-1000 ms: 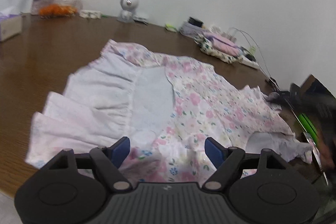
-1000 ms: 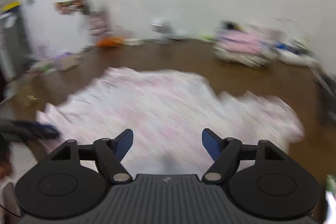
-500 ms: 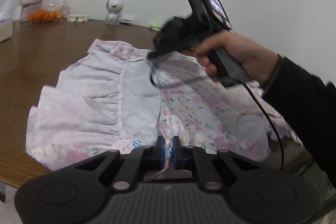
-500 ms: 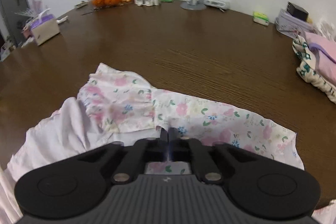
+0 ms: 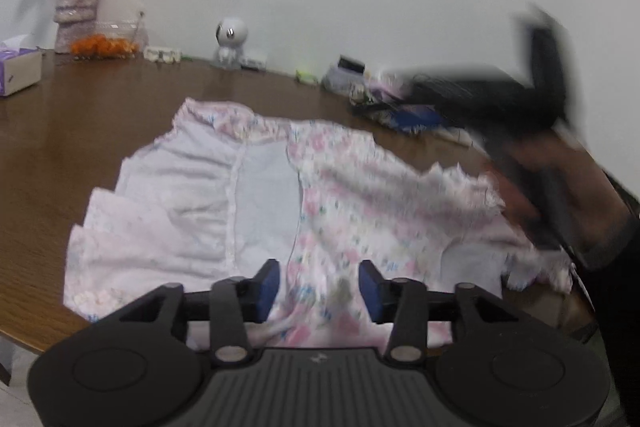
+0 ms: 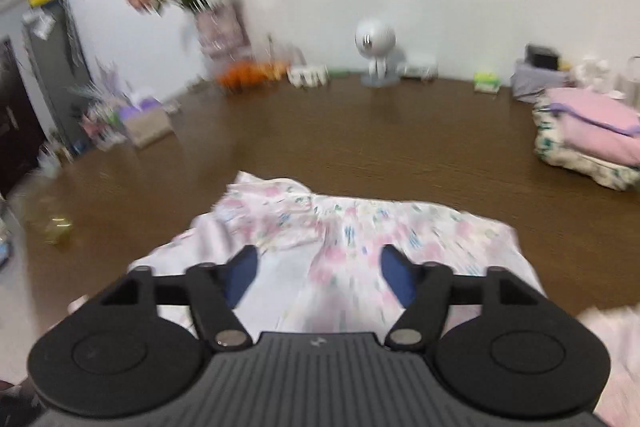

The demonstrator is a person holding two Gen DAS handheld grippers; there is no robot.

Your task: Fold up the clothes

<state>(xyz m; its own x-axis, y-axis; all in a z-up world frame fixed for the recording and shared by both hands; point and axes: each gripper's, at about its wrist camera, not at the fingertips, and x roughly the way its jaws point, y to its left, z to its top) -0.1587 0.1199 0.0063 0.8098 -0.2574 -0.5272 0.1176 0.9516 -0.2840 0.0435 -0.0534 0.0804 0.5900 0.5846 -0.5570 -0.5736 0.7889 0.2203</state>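
Left wrist view: the left gripper [image 5: 319,281] now has its blue pads spread, cloth lying loose between them, where half a second ago they were pinched shut on the hem. The dress [image 5: 280,203] lies on the table [image 5: 80,115] at its near edge, the hem hanging over, the floral half folded across the pale lining. Off to the right a blurred hand [image 5: 536,179] swings the other tool up and away from the cloth; before, it sat low over the middle of the dress.

From the right wrist, the right gripper [image 6: 318,277] is spread too, nothing held, after being pressed together a moment ago. It hangs above the dress [image 6: 360,231].

Further back, folded clothes [image 6: 592,135] sit by the right edge. At the far edge stand a white camera [image 6: 375,47] and a vase [image 6: 220,27].
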